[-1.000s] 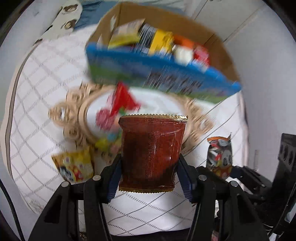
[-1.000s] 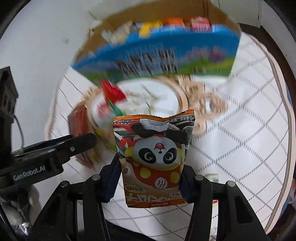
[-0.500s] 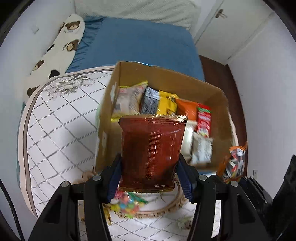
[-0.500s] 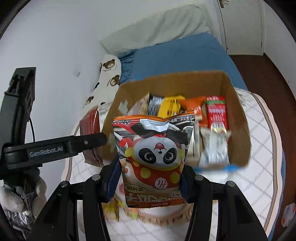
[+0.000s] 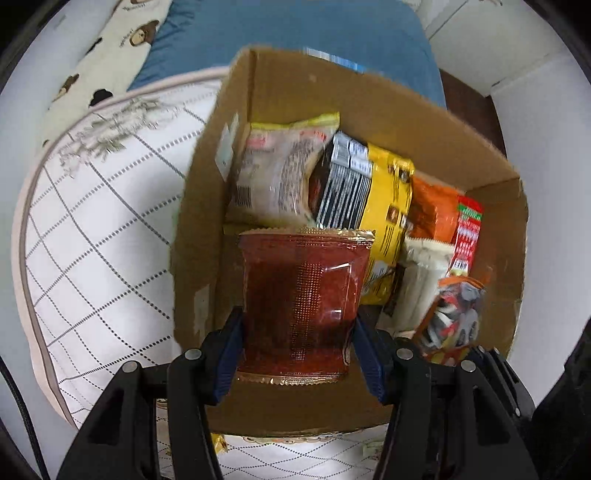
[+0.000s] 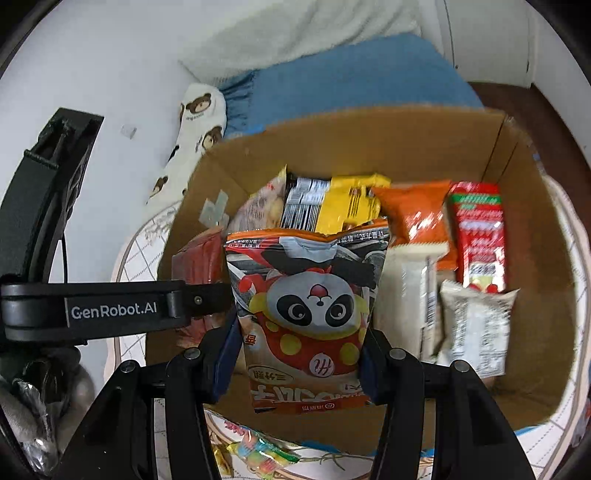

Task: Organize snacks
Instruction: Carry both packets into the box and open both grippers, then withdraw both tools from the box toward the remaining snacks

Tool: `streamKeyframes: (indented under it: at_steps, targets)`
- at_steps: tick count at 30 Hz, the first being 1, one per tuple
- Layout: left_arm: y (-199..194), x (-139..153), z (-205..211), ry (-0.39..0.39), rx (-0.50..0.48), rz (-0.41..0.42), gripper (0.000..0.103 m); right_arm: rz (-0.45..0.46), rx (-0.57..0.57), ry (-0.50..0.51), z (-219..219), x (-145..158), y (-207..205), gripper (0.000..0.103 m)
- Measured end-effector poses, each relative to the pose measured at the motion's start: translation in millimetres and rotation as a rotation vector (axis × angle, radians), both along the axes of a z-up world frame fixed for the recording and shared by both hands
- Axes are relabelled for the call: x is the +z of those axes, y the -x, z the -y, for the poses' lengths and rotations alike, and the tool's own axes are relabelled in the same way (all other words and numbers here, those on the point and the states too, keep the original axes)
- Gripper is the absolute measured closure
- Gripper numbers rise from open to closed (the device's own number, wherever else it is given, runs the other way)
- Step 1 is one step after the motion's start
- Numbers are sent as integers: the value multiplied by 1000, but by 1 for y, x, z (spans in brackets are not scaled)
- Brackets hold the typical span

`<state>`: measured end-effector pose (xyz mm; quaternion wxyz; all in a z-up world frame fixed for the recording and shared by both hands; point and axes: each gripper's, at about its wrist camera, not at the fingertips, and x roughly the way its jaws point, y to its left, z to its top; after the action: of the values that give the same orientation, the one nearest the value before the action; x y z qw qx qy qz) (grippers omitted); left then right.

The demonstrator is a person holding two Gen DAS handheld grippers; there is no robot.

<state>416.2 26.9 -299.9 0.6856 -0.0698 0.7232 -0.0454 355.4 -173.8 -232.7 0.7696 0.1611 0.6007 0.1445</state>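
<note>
My left gripper is shut on a dark red snack packet and holds it upright over the near left part of an open cardboard box. My right gripper is shut on an orange panda snack bag, held upright over the same box. The box holds several packets: a yellow one, an orange one, a red one and white ones. The left gripper's arm and its red packet show at the left of the right wrist view.
The box stands on a white quilted cloth with a grid pattern. A tray rim with small candies lies just below the box. A blue bed and a bear-print pillow lie behind. White walls stand at both sides.
Both grippers have risen from the tray and moved forward over the box, each still holding its packet. The box interior now fills both views.
</note>
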Motion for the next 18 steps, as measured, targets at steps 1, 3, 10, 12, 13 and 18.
streamKeyframes:
  at_steps: [1,3,10,12,13,18]
  targets:
    - [0,-4,0,5,-3,-12,48,-33,9,-13,-1,-9,-1,41]
    - [1,-9,-1,5,1,-18,44,-76,30,-7,-3,-17,-1,11]
    - [3,-8,-1,-16,-8,8,30,-112,49,43,-3,-29,1,8]
    - [5,-6,1,-28,-18,18,29,-114,41,52,-1,-29,4,8]
    - [7,-5,1,-33,-22,23,29,-114,38,57,0,-28,5,8]
    - [19,8,0,-59,-29,94,29,-84,20,106,12,-18,14,8]
